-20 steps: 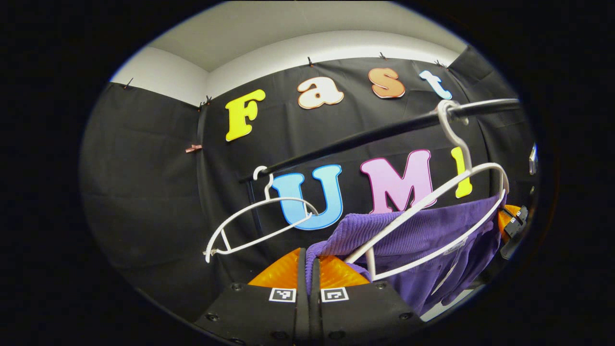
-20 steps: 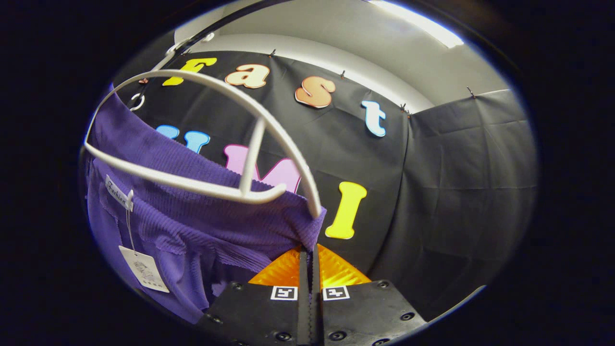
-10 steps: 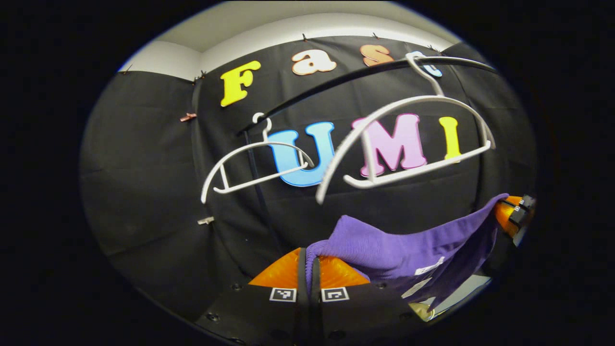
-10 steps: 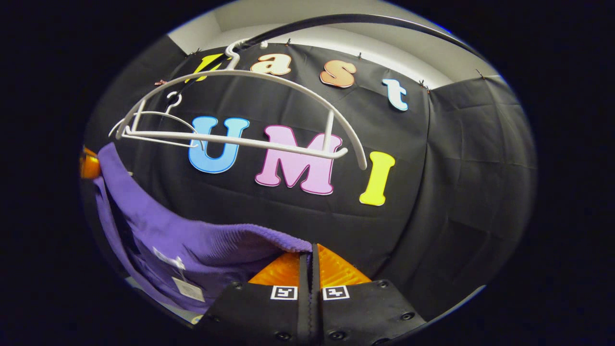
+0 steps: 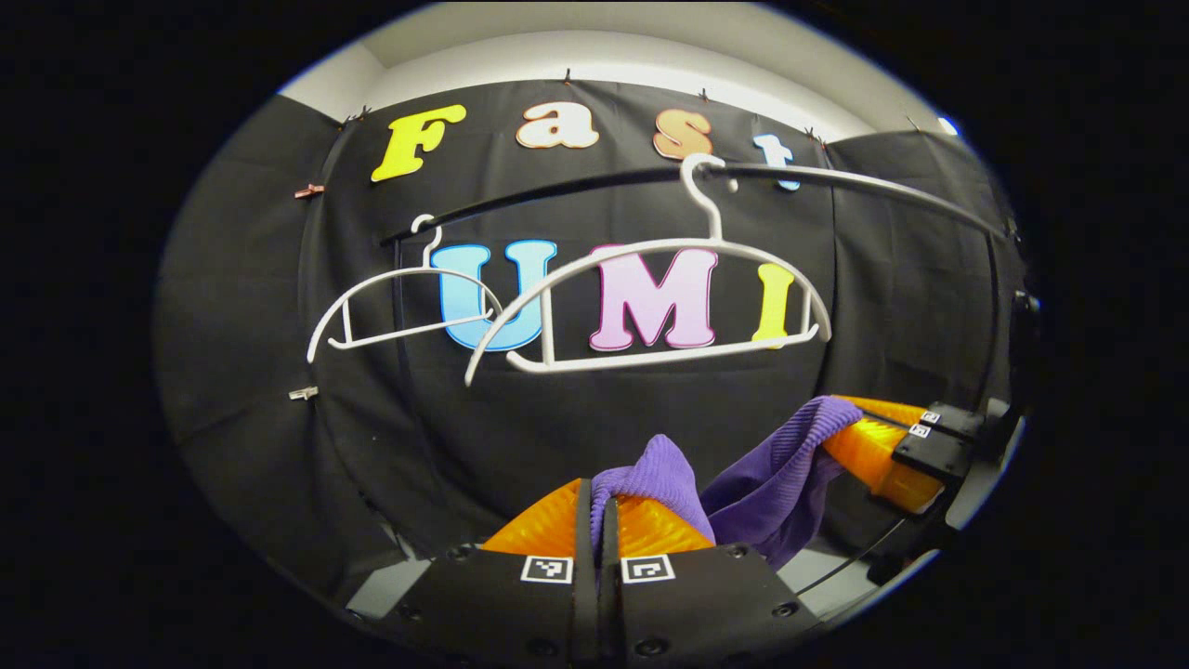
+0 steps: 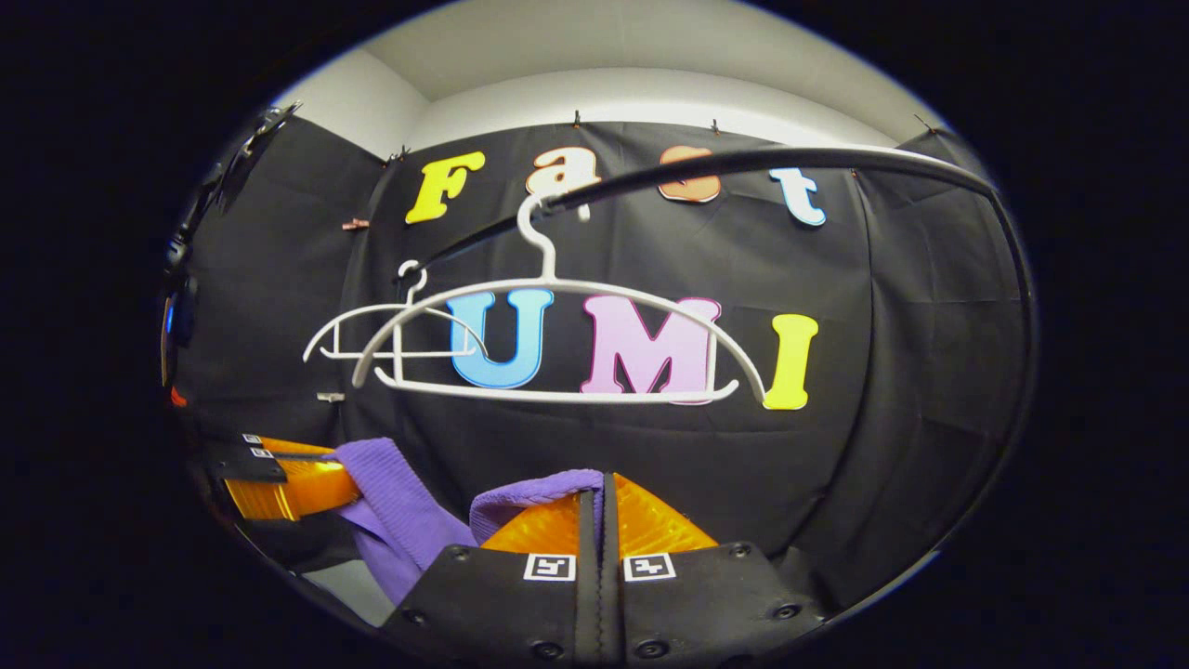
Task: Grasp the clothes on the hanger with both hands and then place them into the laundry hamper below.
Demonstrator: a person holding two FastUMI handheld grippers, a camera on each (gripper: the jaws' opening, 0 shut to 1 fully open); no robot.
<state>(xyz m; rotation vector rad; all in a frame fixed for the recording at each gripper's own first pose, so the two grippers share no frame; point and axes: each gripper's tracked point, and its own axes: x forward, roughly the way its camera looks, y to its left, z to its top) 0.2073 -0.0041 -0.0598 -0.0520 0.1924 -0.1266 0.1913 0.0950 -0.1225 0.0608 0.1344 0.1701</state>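
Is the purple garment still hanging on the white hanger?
No: in the left gripper view the hanger hangs bare on the rail, and the garment sags below it between the left gripper and the right gripper.
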